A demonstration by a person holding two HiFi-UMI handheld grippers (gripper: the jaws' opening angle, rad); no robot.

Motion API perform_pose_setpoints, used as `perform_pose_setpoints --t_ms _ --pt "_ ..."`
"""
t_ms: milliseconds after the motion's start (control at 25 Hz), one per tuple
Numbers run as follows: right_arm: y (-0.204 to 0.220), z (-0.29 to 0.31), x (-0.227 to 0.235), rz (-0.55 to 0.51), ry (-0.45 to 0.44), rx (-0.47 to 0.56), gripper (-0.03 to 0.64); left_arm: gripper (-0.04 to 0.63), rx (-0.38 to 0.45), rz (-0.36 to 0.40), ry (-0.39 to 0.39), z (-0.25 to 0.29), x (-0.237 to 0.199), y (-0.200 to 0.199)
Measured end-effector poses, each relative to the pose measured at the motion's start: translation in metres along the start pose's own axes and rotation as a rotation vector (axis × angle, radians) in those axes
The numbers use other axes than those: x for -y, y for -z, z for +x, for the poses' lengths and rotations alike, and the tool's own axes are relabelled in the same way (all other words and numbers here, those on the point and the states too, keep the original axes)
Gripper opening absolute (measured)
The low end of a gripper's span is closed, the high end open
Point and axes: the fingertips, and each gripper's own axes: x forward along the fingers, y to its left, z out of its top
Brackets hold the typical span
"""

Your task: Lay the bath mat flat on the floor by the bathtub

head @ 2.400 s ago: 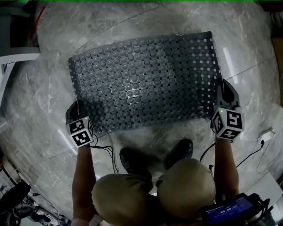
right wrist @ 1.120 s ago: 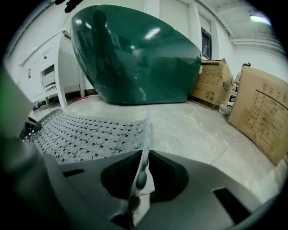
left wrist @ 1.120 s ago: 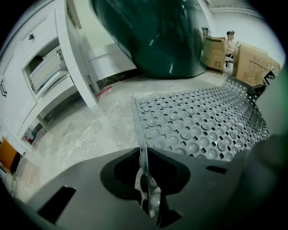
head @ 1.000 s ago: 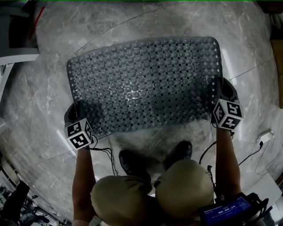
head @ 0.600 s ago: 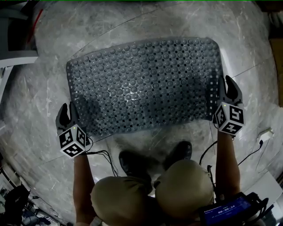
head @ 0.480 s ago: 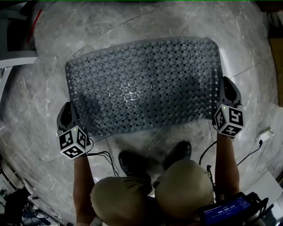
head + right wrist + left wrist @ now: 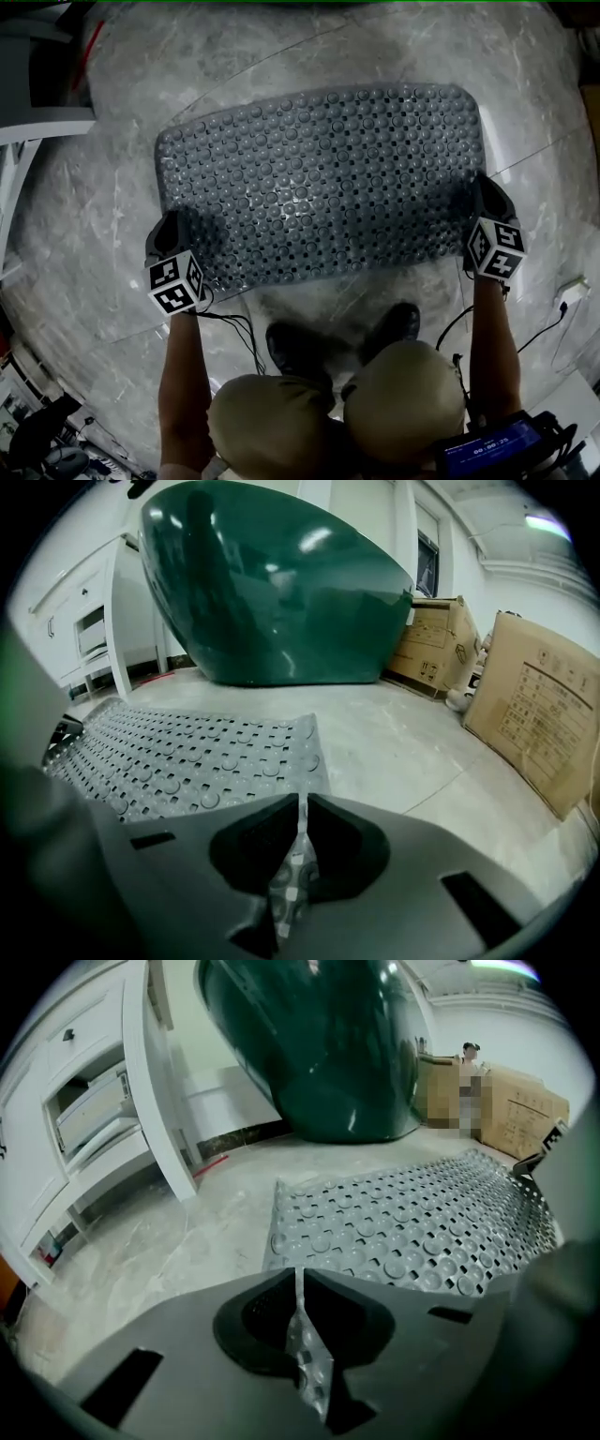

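Two corners of the bath mat (image 7: 319,173) are held, one by each gripper. The left gripper (image 7: 169,225) is at the mat's 8 o'clock corner and the right gripper (image 7: 484,192) at its 4 o'clock edge. In each gripper view the fingers are pressed together on a thin fold of the mat's rim. The mat is spread out over the marble floor (image 7: 103,234) at the person's 12 o'clock, bumps and holes showing. Its far part lies low on the floor and the pinched corners are lifted a little.

Around it, the person's knees (image 7: 337,412) and dark shoes (image 7: 295,352) are at 6 o'clock of the mat. Black cables (image 7: 239,328) trail from the left gripper, and a device (image 7: 487,452) with a lit screen sits at 5 o'clock.

Only the head view gives the mat's whole outline. Only the gripper views show the dark green bathtub (image 7: 272,592), which rises at 12 o'clock beyond the mat's far edge with a strip of bare floor between them. The right gripper view adds cardboard boxes (image 7: 539,714) at 2 to 3 o'clock, well apart from the mat. The left gripper view shows a white cabinet (image 7: 94,1119) with open drawers at 10 o'clock.
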Motion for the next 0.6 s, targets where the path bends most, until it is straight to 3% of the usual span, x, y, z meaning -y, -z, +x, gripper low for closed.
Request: perform_pose_setpoints --t_ms 360,600 --pt "0.009 0.000 0.002 0.036 -0.011 -0.029 0.041 0.048 -0.026 -0.015 0.009 0.007 -0.014 0.014" --pt "-0.003 -0.004 0.002 0.102 -0.032 0.003 0.041 0.048 0.057 -0.010 0.018 -0.011 -0.007 -0.010"
